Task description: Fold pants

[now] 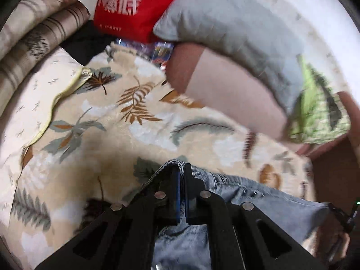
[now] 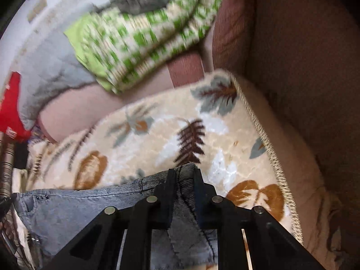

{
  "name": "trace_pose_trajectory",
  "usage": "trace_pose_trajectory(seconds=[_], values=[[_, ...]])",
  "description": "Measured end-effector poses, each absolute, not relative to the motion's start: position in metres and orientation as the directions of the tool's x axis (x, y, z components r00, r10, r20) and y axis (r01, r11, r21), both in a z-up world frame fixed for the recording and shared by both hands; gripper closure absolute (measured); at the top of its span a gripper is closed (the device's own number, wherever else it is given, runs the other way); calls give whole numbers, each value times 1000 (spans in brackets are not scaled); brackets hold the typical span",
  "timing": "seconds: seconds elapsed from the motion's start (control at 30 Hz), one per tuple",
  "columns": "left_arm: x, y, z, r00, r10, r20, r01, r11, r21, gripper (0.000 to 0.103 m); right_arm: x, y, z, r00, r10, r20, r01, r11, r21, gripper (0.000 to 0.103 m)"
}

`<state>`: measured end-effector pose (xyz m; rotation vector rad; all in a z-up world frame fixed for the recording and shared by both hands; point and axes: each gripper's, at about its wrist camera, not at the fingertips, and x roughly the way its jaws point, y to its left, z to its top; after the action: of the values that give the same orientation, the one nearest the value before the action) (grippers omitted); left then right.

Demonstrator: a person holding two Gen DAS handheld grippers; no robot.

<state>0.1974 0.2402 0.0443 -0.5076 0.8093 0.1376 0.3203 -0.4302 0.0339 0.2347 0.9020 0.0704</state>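
The pants [image 1: 258, 198] are pale blue denim, lifted off a cream blanket printed with leaves [image 1: 139, 121]. My left gripper [image 1: 181, 168] is shut on one end of their waistband, which folds over the fingertips. The denim stretches away to the right of that view. In the right wrist view my right gripper [image 2: 183, 172] is shut on a thicker bunch of the same pants [image 2: 67, 211], with ribbed denim wedged between its black fingers [image 2: 168, 189]. The fabric runs off to the left there. Both grippers point down at the blanket [image 2: 157, 135].
A grey pillow [image 1: 236, 29] and a green patterned one [image 2: 139, 36] lie at the back on a pinkish sofa [image 1: 225, 85]. A red bag [image 1: 135, 4] and a striped quilt [image 1: 33, 33] sit at the back left. A brown sofa arm [image 2: 303, 67] rises on the right.
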Motion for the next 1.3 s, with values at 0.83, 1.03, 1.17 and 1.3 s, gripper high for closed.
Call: trace_pose_trajectory(seconds=[0.83,1.03,1.17,1.3], values=[[-61,214,7,683,7,-730,-328,897,-298,50,-5,-506,-56,584,415,-697,242,731,638,32],[-25,161,-45,606,106,-788,-297,950,-100,50,19,-509,-90,575,438,-691,373,612,698,47],[-20,174,-76,549,145,-823,-352,934,-70,48,15,-514,-99,560,378,-738,427,631,647,89],[-15,193,-71,528,167,-833,-408,910,-76,50,18,-503,-97,502,343,-794,376,740,557,88]])
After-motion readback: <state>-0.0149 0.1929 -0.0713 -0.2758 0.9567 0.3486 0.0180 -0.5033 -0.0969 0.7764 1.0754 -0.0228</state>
